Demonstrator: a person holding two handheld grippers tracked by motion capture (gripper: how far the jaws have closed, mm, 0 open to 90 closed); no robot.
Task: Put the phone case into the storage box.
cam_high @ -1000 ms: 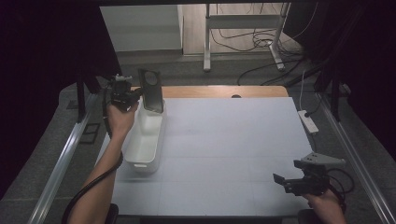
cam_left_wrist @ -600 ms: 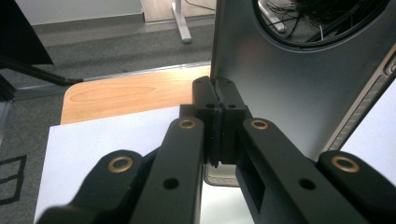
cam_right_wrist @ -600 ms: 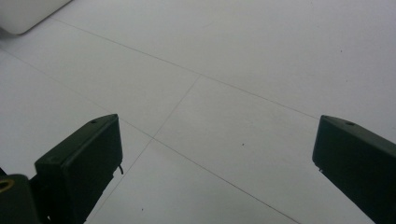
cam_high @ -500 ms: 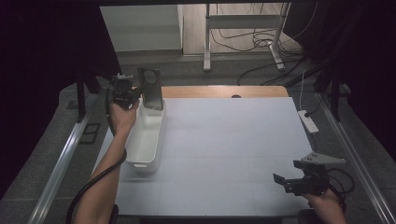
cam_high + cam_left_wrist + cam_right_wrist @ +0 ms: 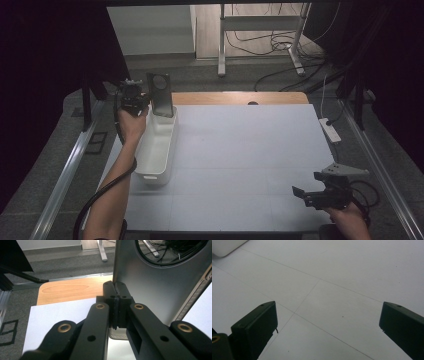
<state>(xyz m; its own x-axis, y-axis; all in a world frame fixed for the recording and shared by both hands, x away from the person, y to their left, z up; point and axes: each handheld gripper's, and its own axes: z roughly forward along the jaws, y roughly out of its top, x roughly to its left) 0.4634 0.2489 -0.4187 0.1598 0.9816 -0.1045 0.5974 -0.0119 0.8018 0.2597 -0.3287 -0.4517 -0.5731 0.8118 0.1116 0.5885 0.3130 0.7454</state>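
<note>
A grey metal plate (image 5: 160,95) with a round hole near its top stands upright at the far end of a white plastic bin (image 5: 155,147). My left gripper (image 5: 144,102) is shut on the plate's left edge; in the left gripper view the jaws pinch that plate (image 5: 155,287) at the gripper tips (image 5: 115,288). Near the table's front right corner my right gripper (image 5: 300,192) is held open just above the white surface. In the right gripper view its jaws stand wide apart (image 5: 328,320) with nothing between them, and a corner of the bin (image 5: 224,246) shows at top left.
A white sheet (image 5: 240,150) covers the table, with a strip of bare wood (image 5: 235,97) at the far edge. A white power strip (image 5: 329,129) lies off the right side. Metal rails (image 5: 75,160) flank the table; desk legs and cables (image 5: 260,45) sit beyond.
</note>
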